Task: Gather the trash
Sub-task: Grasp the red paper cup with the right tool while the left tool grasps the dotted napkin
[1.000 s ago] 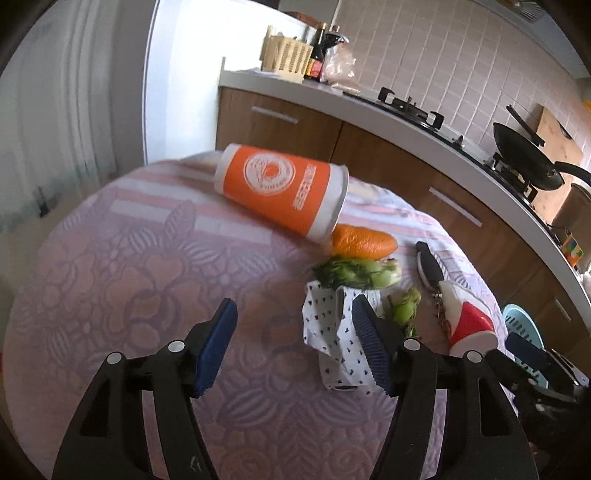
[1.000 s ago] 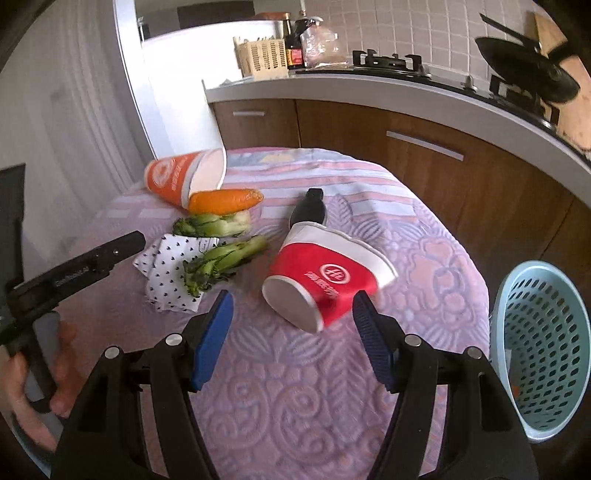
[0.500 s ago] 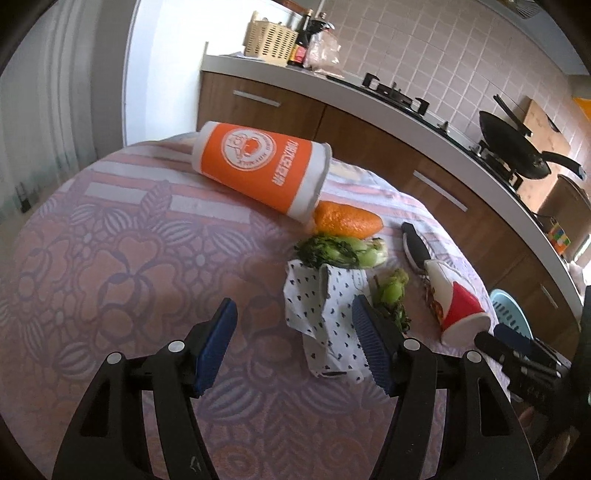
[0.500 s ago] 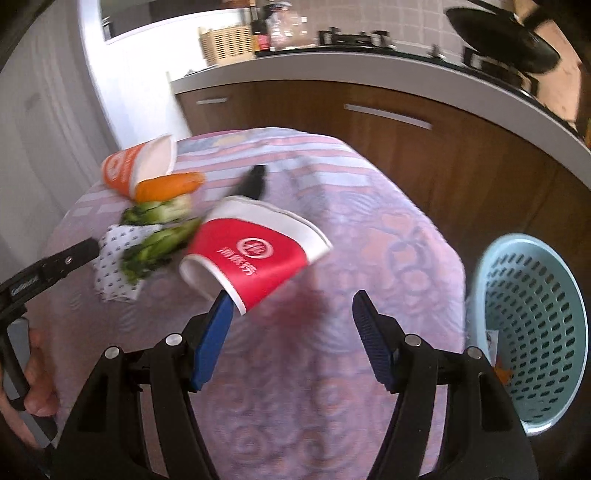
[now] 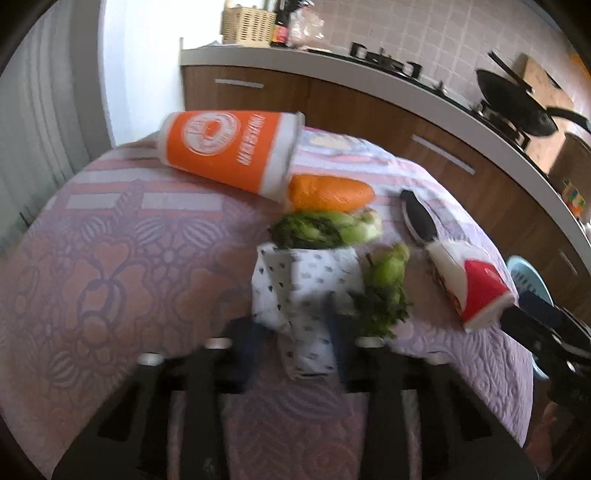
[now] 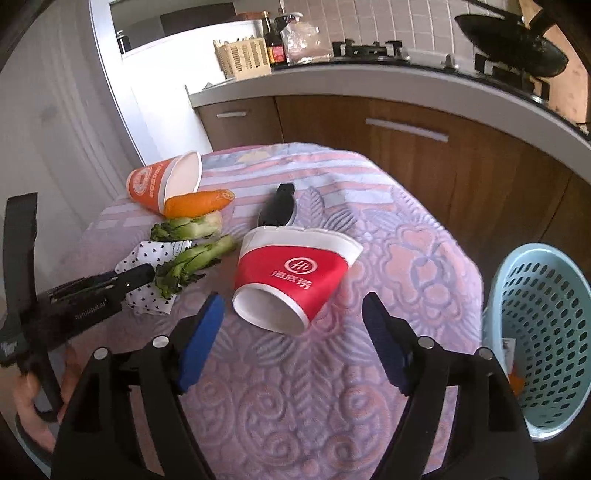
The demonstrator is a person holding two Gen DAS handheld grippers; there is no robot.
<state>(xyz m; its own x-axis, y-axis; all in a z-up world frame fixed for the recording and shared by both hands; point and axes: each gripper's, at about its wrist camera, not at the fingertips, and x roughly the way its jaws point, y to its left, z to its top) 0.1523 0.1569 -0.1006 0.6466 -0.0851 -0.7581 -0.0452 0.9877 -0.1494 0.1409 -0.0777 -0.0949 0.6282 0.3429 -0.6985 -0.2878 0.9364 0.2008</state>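
Left gripper (image 5: 293,338), jaws just closing, pinches the dotted napkin (image 5: 306,291) beside greens (image 5: 384,291); right gripper (image 6: 293,332), jaws widening and empty, flanks the red cup (image 6: 291,277) near the table edge (image 6: 476,273), basket (image 6: 543,332) beyond.

Kitchen bkgd: tiled wall (image 5: 436,33), white counter (image 6: 369,79) w/ wood cabinets (image 6: 424,147), daylit

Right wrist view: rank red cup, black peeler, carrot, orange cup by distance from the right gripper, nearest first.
From the right gripper:
1. Red cup, on its side just ahead, between the open fingers' line.
2. Black peeler, right behind the cup.
3. Carrot, farther back, to the left.
4. Orange cup, on its side behind the carrot, touching it, far left.
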